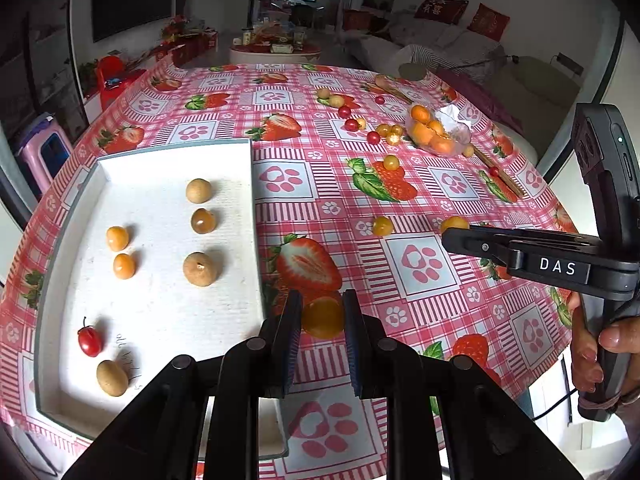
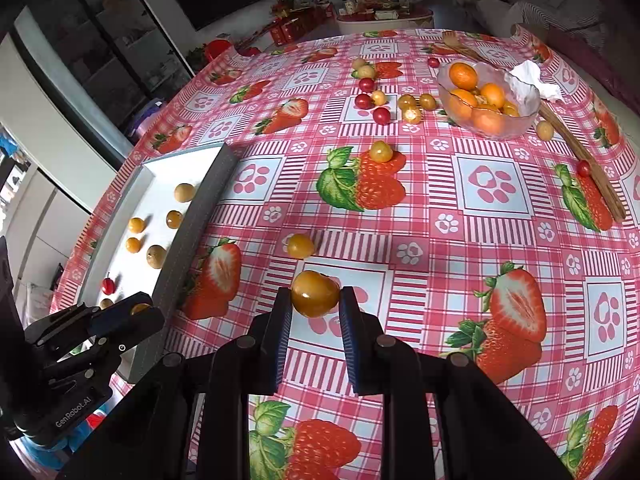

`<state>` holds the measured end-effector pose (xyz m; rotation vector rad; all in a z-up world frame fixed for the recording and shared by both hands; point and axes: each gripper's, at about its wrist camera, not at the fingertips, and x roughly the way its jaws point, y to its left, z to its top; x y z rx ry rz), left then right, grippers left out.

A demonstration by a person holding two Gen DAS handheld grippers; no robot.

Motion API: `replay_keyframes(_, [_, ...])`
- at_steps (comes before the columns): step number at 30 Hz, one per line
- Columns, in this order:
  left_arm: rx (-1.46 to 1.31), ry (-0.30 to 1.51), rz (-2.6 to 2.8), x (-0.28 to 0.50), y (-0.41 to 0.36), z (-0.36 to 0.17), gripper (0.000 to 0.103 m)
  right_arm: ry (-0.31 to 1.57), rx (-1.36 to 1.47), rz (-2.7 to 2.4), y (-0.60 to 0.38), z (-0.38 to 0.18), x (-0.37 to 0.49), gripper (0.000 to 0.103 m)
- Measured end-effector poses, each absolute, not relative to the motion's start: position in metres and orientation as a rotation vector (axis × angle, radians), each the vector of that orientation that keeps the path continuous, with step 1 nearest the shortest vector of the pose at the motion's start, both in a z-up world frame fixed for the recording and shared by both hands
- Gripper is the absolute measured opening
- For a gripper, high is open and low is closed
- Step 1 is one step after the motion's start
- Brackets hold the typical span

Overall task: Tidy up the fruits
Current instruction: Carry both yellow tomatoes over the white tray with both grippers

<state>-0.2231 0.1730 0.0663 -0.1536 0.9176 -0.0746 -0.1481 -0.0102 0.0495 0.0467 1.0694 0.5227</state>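
Both grippers carry one yellow-orange berry each: left gripper (image 1: 322, 316) clamps its berry (image 1: 323, 317) just right of the white tray's (image 1: 256, 200) wall; right gripper (image 2: 316, 300) pinches another (image 2: 315, 294) further right. Left is nearer, tray lies to its left.

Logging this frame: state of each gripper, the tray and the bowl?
Left gripper: shut on an orange berry, just right of the tray.
Right gripper: jaws either side of a golden berry, grip unclear.
White tray: holds seven fruits.
Glass bowl: upright, holds oranges.
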Motion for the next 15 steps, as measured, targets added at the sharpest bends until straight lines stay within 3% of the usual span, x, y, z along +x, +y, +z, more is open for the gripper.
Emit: replay_keyframes(15, [-0.165,0.895,0.195,-0.247,0.307,0.086,0.022,1.041,-0.067,0.726,0.106,0.095,-0.164,0.026])
